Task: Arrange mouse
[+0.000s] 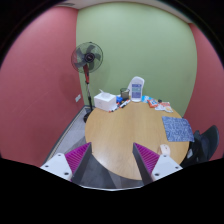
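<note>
Gripper [111, 160] held above the near edge of a round wooden surface [125, 135]. Fingers [73, 158] apart, purple pads facing inward, nothing between them; only bare wood ahead. Mouse: cannot pick it out with certainty among the small items at the far side of the surface. Far side holds a white box [105, 99], a white-and-blue container [136, 89] and scattered small objects just beside them. A blue patterned sheet [178, 127] lies toward the right edge, well apart from the fingers. Standing fan [88, 60] on the floor beyond the surface, against a red wall; green wall behind.
</note>
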Demonstrator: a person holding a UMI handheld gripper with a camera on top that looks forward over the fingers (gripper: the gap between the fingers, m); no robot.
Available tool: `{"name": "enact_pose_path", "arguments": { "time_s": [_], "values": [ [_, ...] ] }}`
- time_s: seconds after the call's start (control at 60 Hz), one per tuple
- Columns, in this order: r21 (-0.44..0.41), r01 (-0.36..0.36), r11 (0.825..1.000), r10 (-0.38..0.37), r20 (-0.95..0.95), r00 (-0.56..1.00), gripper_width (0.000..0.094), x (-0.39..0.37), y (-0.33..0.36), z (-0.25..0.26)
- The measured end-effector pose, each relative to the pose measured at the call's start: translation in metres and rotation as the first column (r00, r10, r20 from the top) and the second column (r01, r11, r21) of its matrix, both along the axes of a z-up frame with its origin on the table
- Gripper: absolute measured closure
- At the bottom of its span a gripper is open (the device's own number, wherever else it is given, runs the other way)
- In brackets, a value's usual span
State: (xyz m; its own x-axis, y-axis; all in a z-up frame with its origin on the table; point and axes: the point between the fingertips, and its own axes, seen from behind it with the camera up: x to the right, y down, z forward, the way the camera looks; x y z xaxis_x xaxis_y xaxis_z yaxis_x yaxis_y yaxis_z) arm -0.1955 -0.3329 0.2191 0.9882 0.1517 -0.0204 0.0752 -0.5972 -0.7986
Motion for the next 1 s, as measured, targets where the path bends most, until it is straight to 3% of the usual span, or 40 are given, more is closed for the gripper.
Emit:
{"name": "enact_pose_path", "arguments": {
  "time_s": [0.317,0.517,0.65,0.867,0.933,1.0],
  "values": [
    [-0.158,0.069,0.985,-0.066,0.020,0.998,0.0098,0.097,-0.030,-0.108],
    [-0.122,0.160,0.979,-0.154,0.061,0.986,0.0100,0.204,-0.004,-0.162],
    [-0.071,0.177,0.982,-0.173,0.058,0.983,0.0074,0.248,0.043,-0.180],
    [-0.049,0.155,0.987,-0.154,0.018,0.988,0.0161,0.268,0.108,-0.216],
    [-0.061,0.148,0.987,-0.148,0.004,0.989,0.0228,0.264,0.118,-0.223],
    [-0.054,0.152,0.987,-0.153,-0.004,0.988,0.0394,0.266,0.124,-0.227]
  ]
}}
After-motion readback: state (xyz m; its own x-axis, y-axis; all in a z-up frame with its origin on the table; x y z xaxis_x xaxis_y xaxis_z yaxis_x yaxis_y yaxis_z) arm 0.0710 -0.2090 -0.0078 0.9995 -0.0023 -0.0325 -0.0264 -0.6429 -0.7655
